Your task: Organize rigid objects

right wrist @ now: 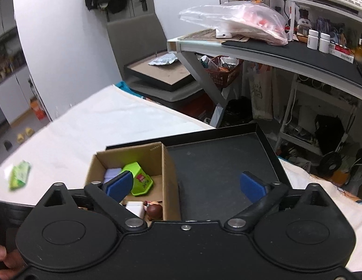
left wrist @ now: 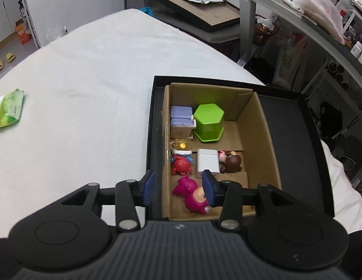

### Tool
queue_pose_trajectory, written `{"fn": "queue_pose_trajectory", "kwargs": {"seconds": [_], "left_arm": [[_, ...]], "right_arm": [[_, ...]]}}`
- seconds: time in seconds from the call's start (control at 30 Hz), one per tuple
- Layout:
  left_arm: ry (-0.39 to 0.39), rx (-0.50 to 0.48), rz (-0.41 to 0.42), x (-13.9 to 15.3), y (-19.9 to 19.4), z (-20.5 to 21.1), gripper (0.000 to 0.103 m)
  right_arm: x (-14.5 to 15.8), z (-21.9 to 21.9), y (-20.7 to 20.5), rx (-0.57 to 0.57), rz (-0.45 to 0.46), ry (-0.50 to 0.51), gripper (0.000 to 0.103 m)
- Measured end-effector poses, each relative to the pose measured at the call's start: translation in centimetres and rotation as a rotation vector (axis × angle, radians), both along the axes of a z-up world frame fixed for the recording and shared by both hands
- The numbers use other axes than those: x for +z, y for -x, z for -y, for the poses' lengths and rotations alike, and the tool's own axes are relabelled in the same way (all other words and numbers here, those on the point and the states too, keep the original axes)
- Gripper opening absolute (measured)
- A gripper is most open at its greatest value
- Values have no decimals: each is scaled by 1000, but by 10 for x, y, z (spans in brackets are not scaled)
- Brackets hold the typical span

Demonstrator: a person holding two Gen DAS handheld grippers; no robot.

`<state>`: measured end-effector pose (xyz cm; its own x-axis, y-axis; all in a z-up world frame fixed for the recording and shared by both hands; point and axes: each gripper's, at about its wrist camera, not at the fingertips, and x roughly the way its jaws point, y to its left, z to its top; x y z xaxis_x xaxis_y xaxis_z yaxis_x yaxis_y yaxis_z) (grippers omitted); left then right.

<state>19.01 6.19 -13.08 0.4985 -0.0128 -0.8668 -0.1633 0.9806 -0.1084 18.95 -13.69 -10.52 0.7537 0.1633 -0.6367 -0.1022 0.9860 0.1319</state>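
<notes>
Hovering my left gripper [left wrist: 179, 187] released above the pink doll [left wrist: 192, 194] in the cardboard box [left wrist: 262, 126]; my right gripper [right wrist: 185, 184] hangs released too.

A: The left gripper's [left wrist: 179, 187] blue fingers [left wrist: 208, 187] cover part of the pink figure [left wrist: 192, 194]; is anything clamped?

B: Cannot tell; one pad also hides a corner of the white block [left wrist: 207, 161].

A: From the right wrist, the cardboard box [right wrist: 168, 182] vanishes behind the tool body, so only part of the green hexagonal container [right wrist: 140, 179] shows.

B: The green packet [right wrist: 19, 175] is motion-blurred, and labels on the white bottles [right wrist: 318, 39] are too small to read.
</notes>
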Motion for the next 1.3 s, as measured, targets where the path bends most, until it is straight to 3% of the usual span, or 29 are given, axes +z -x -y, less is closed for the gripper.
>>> {"fn": "queue_pose_trajectory", "kwargs": {"seconds": [0.27,0.6,0.73,1.03,1.3], "left_arm": [[-36,11,35,38,28,16,63],[-15,-5,69,72,60,35,78],[0,-21,73,79,72,41,84],[-12,-18,96,94,96,42,92],[-38,-10,141,111,114,42,95]], "right_arm": [[13,32,23,-16,1,-112,103],[36,61,47,-19,-13,-139,103],[44,68,57,-50,-13,-59,103],[49,77,75,-48,-57,-65,103],[66,73,93,-20,-21,-30,103]]}}
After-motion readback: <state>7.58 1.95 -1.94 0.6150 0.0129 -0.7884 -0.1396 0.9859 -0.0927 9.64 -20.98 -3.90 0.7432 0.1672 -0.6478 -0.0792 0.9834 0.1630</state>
